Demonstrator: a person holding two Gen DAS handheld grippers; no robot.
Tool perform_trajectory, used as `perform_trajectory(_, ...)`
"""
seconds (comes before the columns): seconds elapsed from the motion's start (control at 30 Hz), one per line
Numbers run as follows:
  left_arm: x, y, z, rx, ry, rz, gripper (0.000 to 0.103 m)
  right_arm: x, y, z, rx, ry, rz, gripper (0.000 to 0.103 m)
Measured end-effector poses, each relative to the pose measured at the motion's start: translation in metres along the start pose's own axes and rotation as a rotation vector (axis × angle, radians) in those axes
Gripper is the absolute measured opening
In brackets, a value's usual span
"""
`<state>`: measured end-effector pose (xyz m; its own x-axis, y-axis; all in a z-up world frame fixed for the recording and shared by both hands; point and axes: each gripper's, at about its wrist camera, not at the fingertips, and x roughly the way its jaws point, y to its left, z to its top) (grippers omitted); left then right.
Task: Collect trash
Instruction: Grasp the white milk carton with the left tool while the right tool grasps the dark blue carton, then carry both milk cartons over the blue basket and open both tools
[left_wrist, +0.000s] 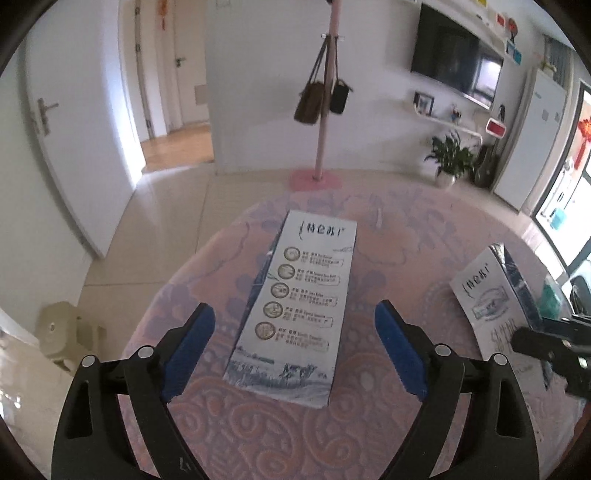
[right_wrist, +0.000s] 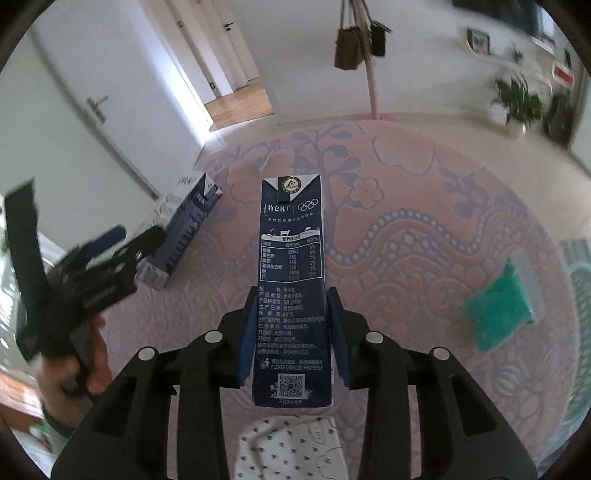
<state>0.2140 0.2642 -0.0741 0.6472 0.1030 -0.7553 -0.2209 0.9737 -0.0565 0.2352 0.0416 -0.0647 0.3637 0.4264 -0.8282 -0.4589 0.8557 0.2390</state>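
Observation:
A white and blue milk carton (left_wrist: 295, 302) lies flat on the pink patterned tablecloth (left_wrist: 258, 424). My left gripper (left_wrist: 295, 332) is open, its blue pads on either side of the carton's near half. My right gripper (right_wrist: 291, 332) is shut on a dark blue milk carton (right_wrist: 291, 266) and holds it by its lower half. That second carton (left_wrist: 495, 288) shows at the right of the left wrist view. In the right wrist view the first carton (right_wrist: 188, 225) lies at the left, with the left gripper (right_wrist: 107, 251) blurred by it.
A green packet (right_wrist: 498, 306) lies on the tablecloth to the right. A white dotted cloth (right_wrist: 291, 446) sits under my right gripper. Beyond the table stand a pink coat stand with bags (left_wrist: 325, 107), a potted plant (left_wrist: 450, 155) and a beige stool (left_wrist: 62, 332).

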Motion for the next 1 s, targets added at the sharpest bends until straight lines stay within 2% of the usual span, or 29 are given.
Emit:
perform_trajectory(0.1,0.014,0.000,0.001,-0.006,0.037,0.030,0.080,0.003,0.005,0.002,-0.030,-0.006,-0.017,0.033)
perform_trajectory(0.2,0.021,0.001,-0.001,-0.013,0.068,0.031,0.070,0.006,0.010,0.003,-0.048,-0.017,-0.029,0.033)
perform_trajectory(0.27,0.024,0.000,-0.004,-0.016,0.079,0.039,0.060,0.009,0.010,0.005,-0.052,-0.021,-0.035,0.033)
perform_trajectory(0.37,0.018,0.001,-0.008,-0.042,0.071,0.017,0.056,0.010,0.012,0.003,-0.068,-0.030,-0.049,0.033)
perform_trajectory(0.47,0.001,-0.003,-0.013,-0.066,0.031,-0.024,0.055,0.003,0.011,-0.001,-0.087,-0.064,-0.069,0.032)
perform_trajectory(0.63,-0.042,-0.028,-0.011,-0.051,-0.062,-0.087,0.055,-0.038,0.001,-0.005,-0.075,-0.149,-0.054,0.032)
perform_trajectory(0.73,-0.064,-0.048,-0.009,-0.051,-0.090,-0.153,0.055,-0.066,-0.016,-0.008,-0.023,-0.185,0.001,0.032)
perform_trajectory(0.8,-0.082,-0.065,-0.007,-0.042,-0.119,-0.206,0.055,-0.091,-0.029,-0.012,-0.005,-0.241,-0.023,0.032)
perform_trajectory(1.0,-0.111,-0.131,-0.007,0.041,-0.162,-0.296,0.055,-0.158,-0.080,-0.030,0.085,-0.375,-0.052,0.032)
